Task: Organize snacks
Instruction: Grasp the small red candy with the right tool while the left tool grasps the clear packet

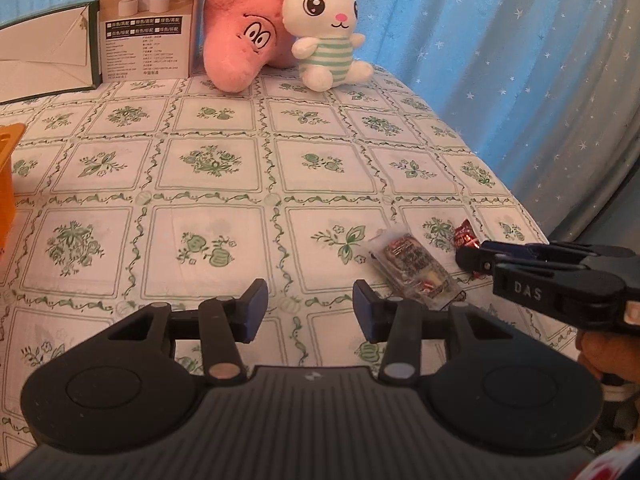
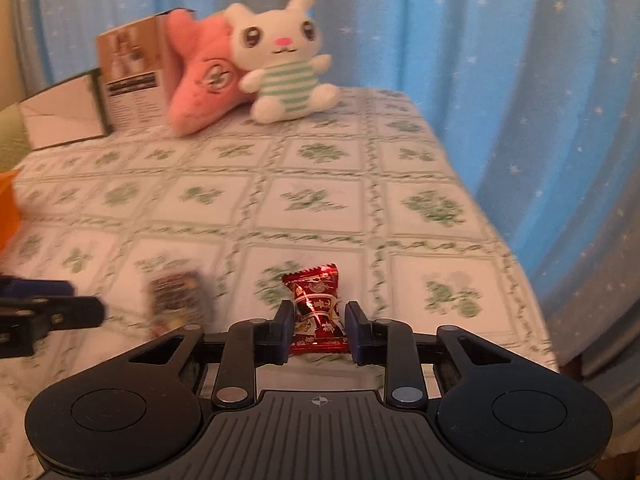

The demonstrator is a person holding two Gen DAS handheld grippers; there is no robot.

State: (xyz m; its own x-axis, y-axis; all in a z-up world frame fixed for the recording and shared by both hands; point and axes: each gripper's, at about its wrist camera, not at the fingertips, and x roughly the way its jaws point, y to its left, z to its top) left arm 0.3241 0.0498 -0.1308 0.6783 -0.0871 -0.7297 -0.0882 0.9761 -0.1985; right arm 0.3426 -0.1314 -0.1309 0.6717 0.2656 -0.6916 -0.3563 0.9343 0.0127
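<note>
Right wrist view: the right gripper [image 2: 316, 330] has its blue pads closed against the two sides of a red foil-wrapped candy [image 2: 316, 304], which stands upright between them on the green-patterned tablecloth [image 2: 320, 200]. Contact looks made on both sides, though the frame is motion-blurred. No earlier frame allows comment on how the grip came about.

Left wrist view: the left gripper [image 1: 308, 308] hangs just above the cloth with its jaws partly apart and nothing between them. Just beside its right finger lies a clear-wrapped snack bar [image 1: 416, 270], flat and untouched. Beyond it the right gripper enters from the right edge at the red candy.

Judged step: pick-up of the candy, with the bar next in line. An orange container [image 1: 8, 184] shows at the left edge and is the likely destination; this is inference only.

Next move calls for a clean lift without the slick wrapper slipping, then carriage leftward across the cloth.

Far side: a pink starfish plush [image 1: 240, 36], a white rabbit plush [image 1: 324, 28] and a printed carton [image 1: 148, 20] stand against the blue star curtain [image 1: 500, 60], well apart from the work.
</note>
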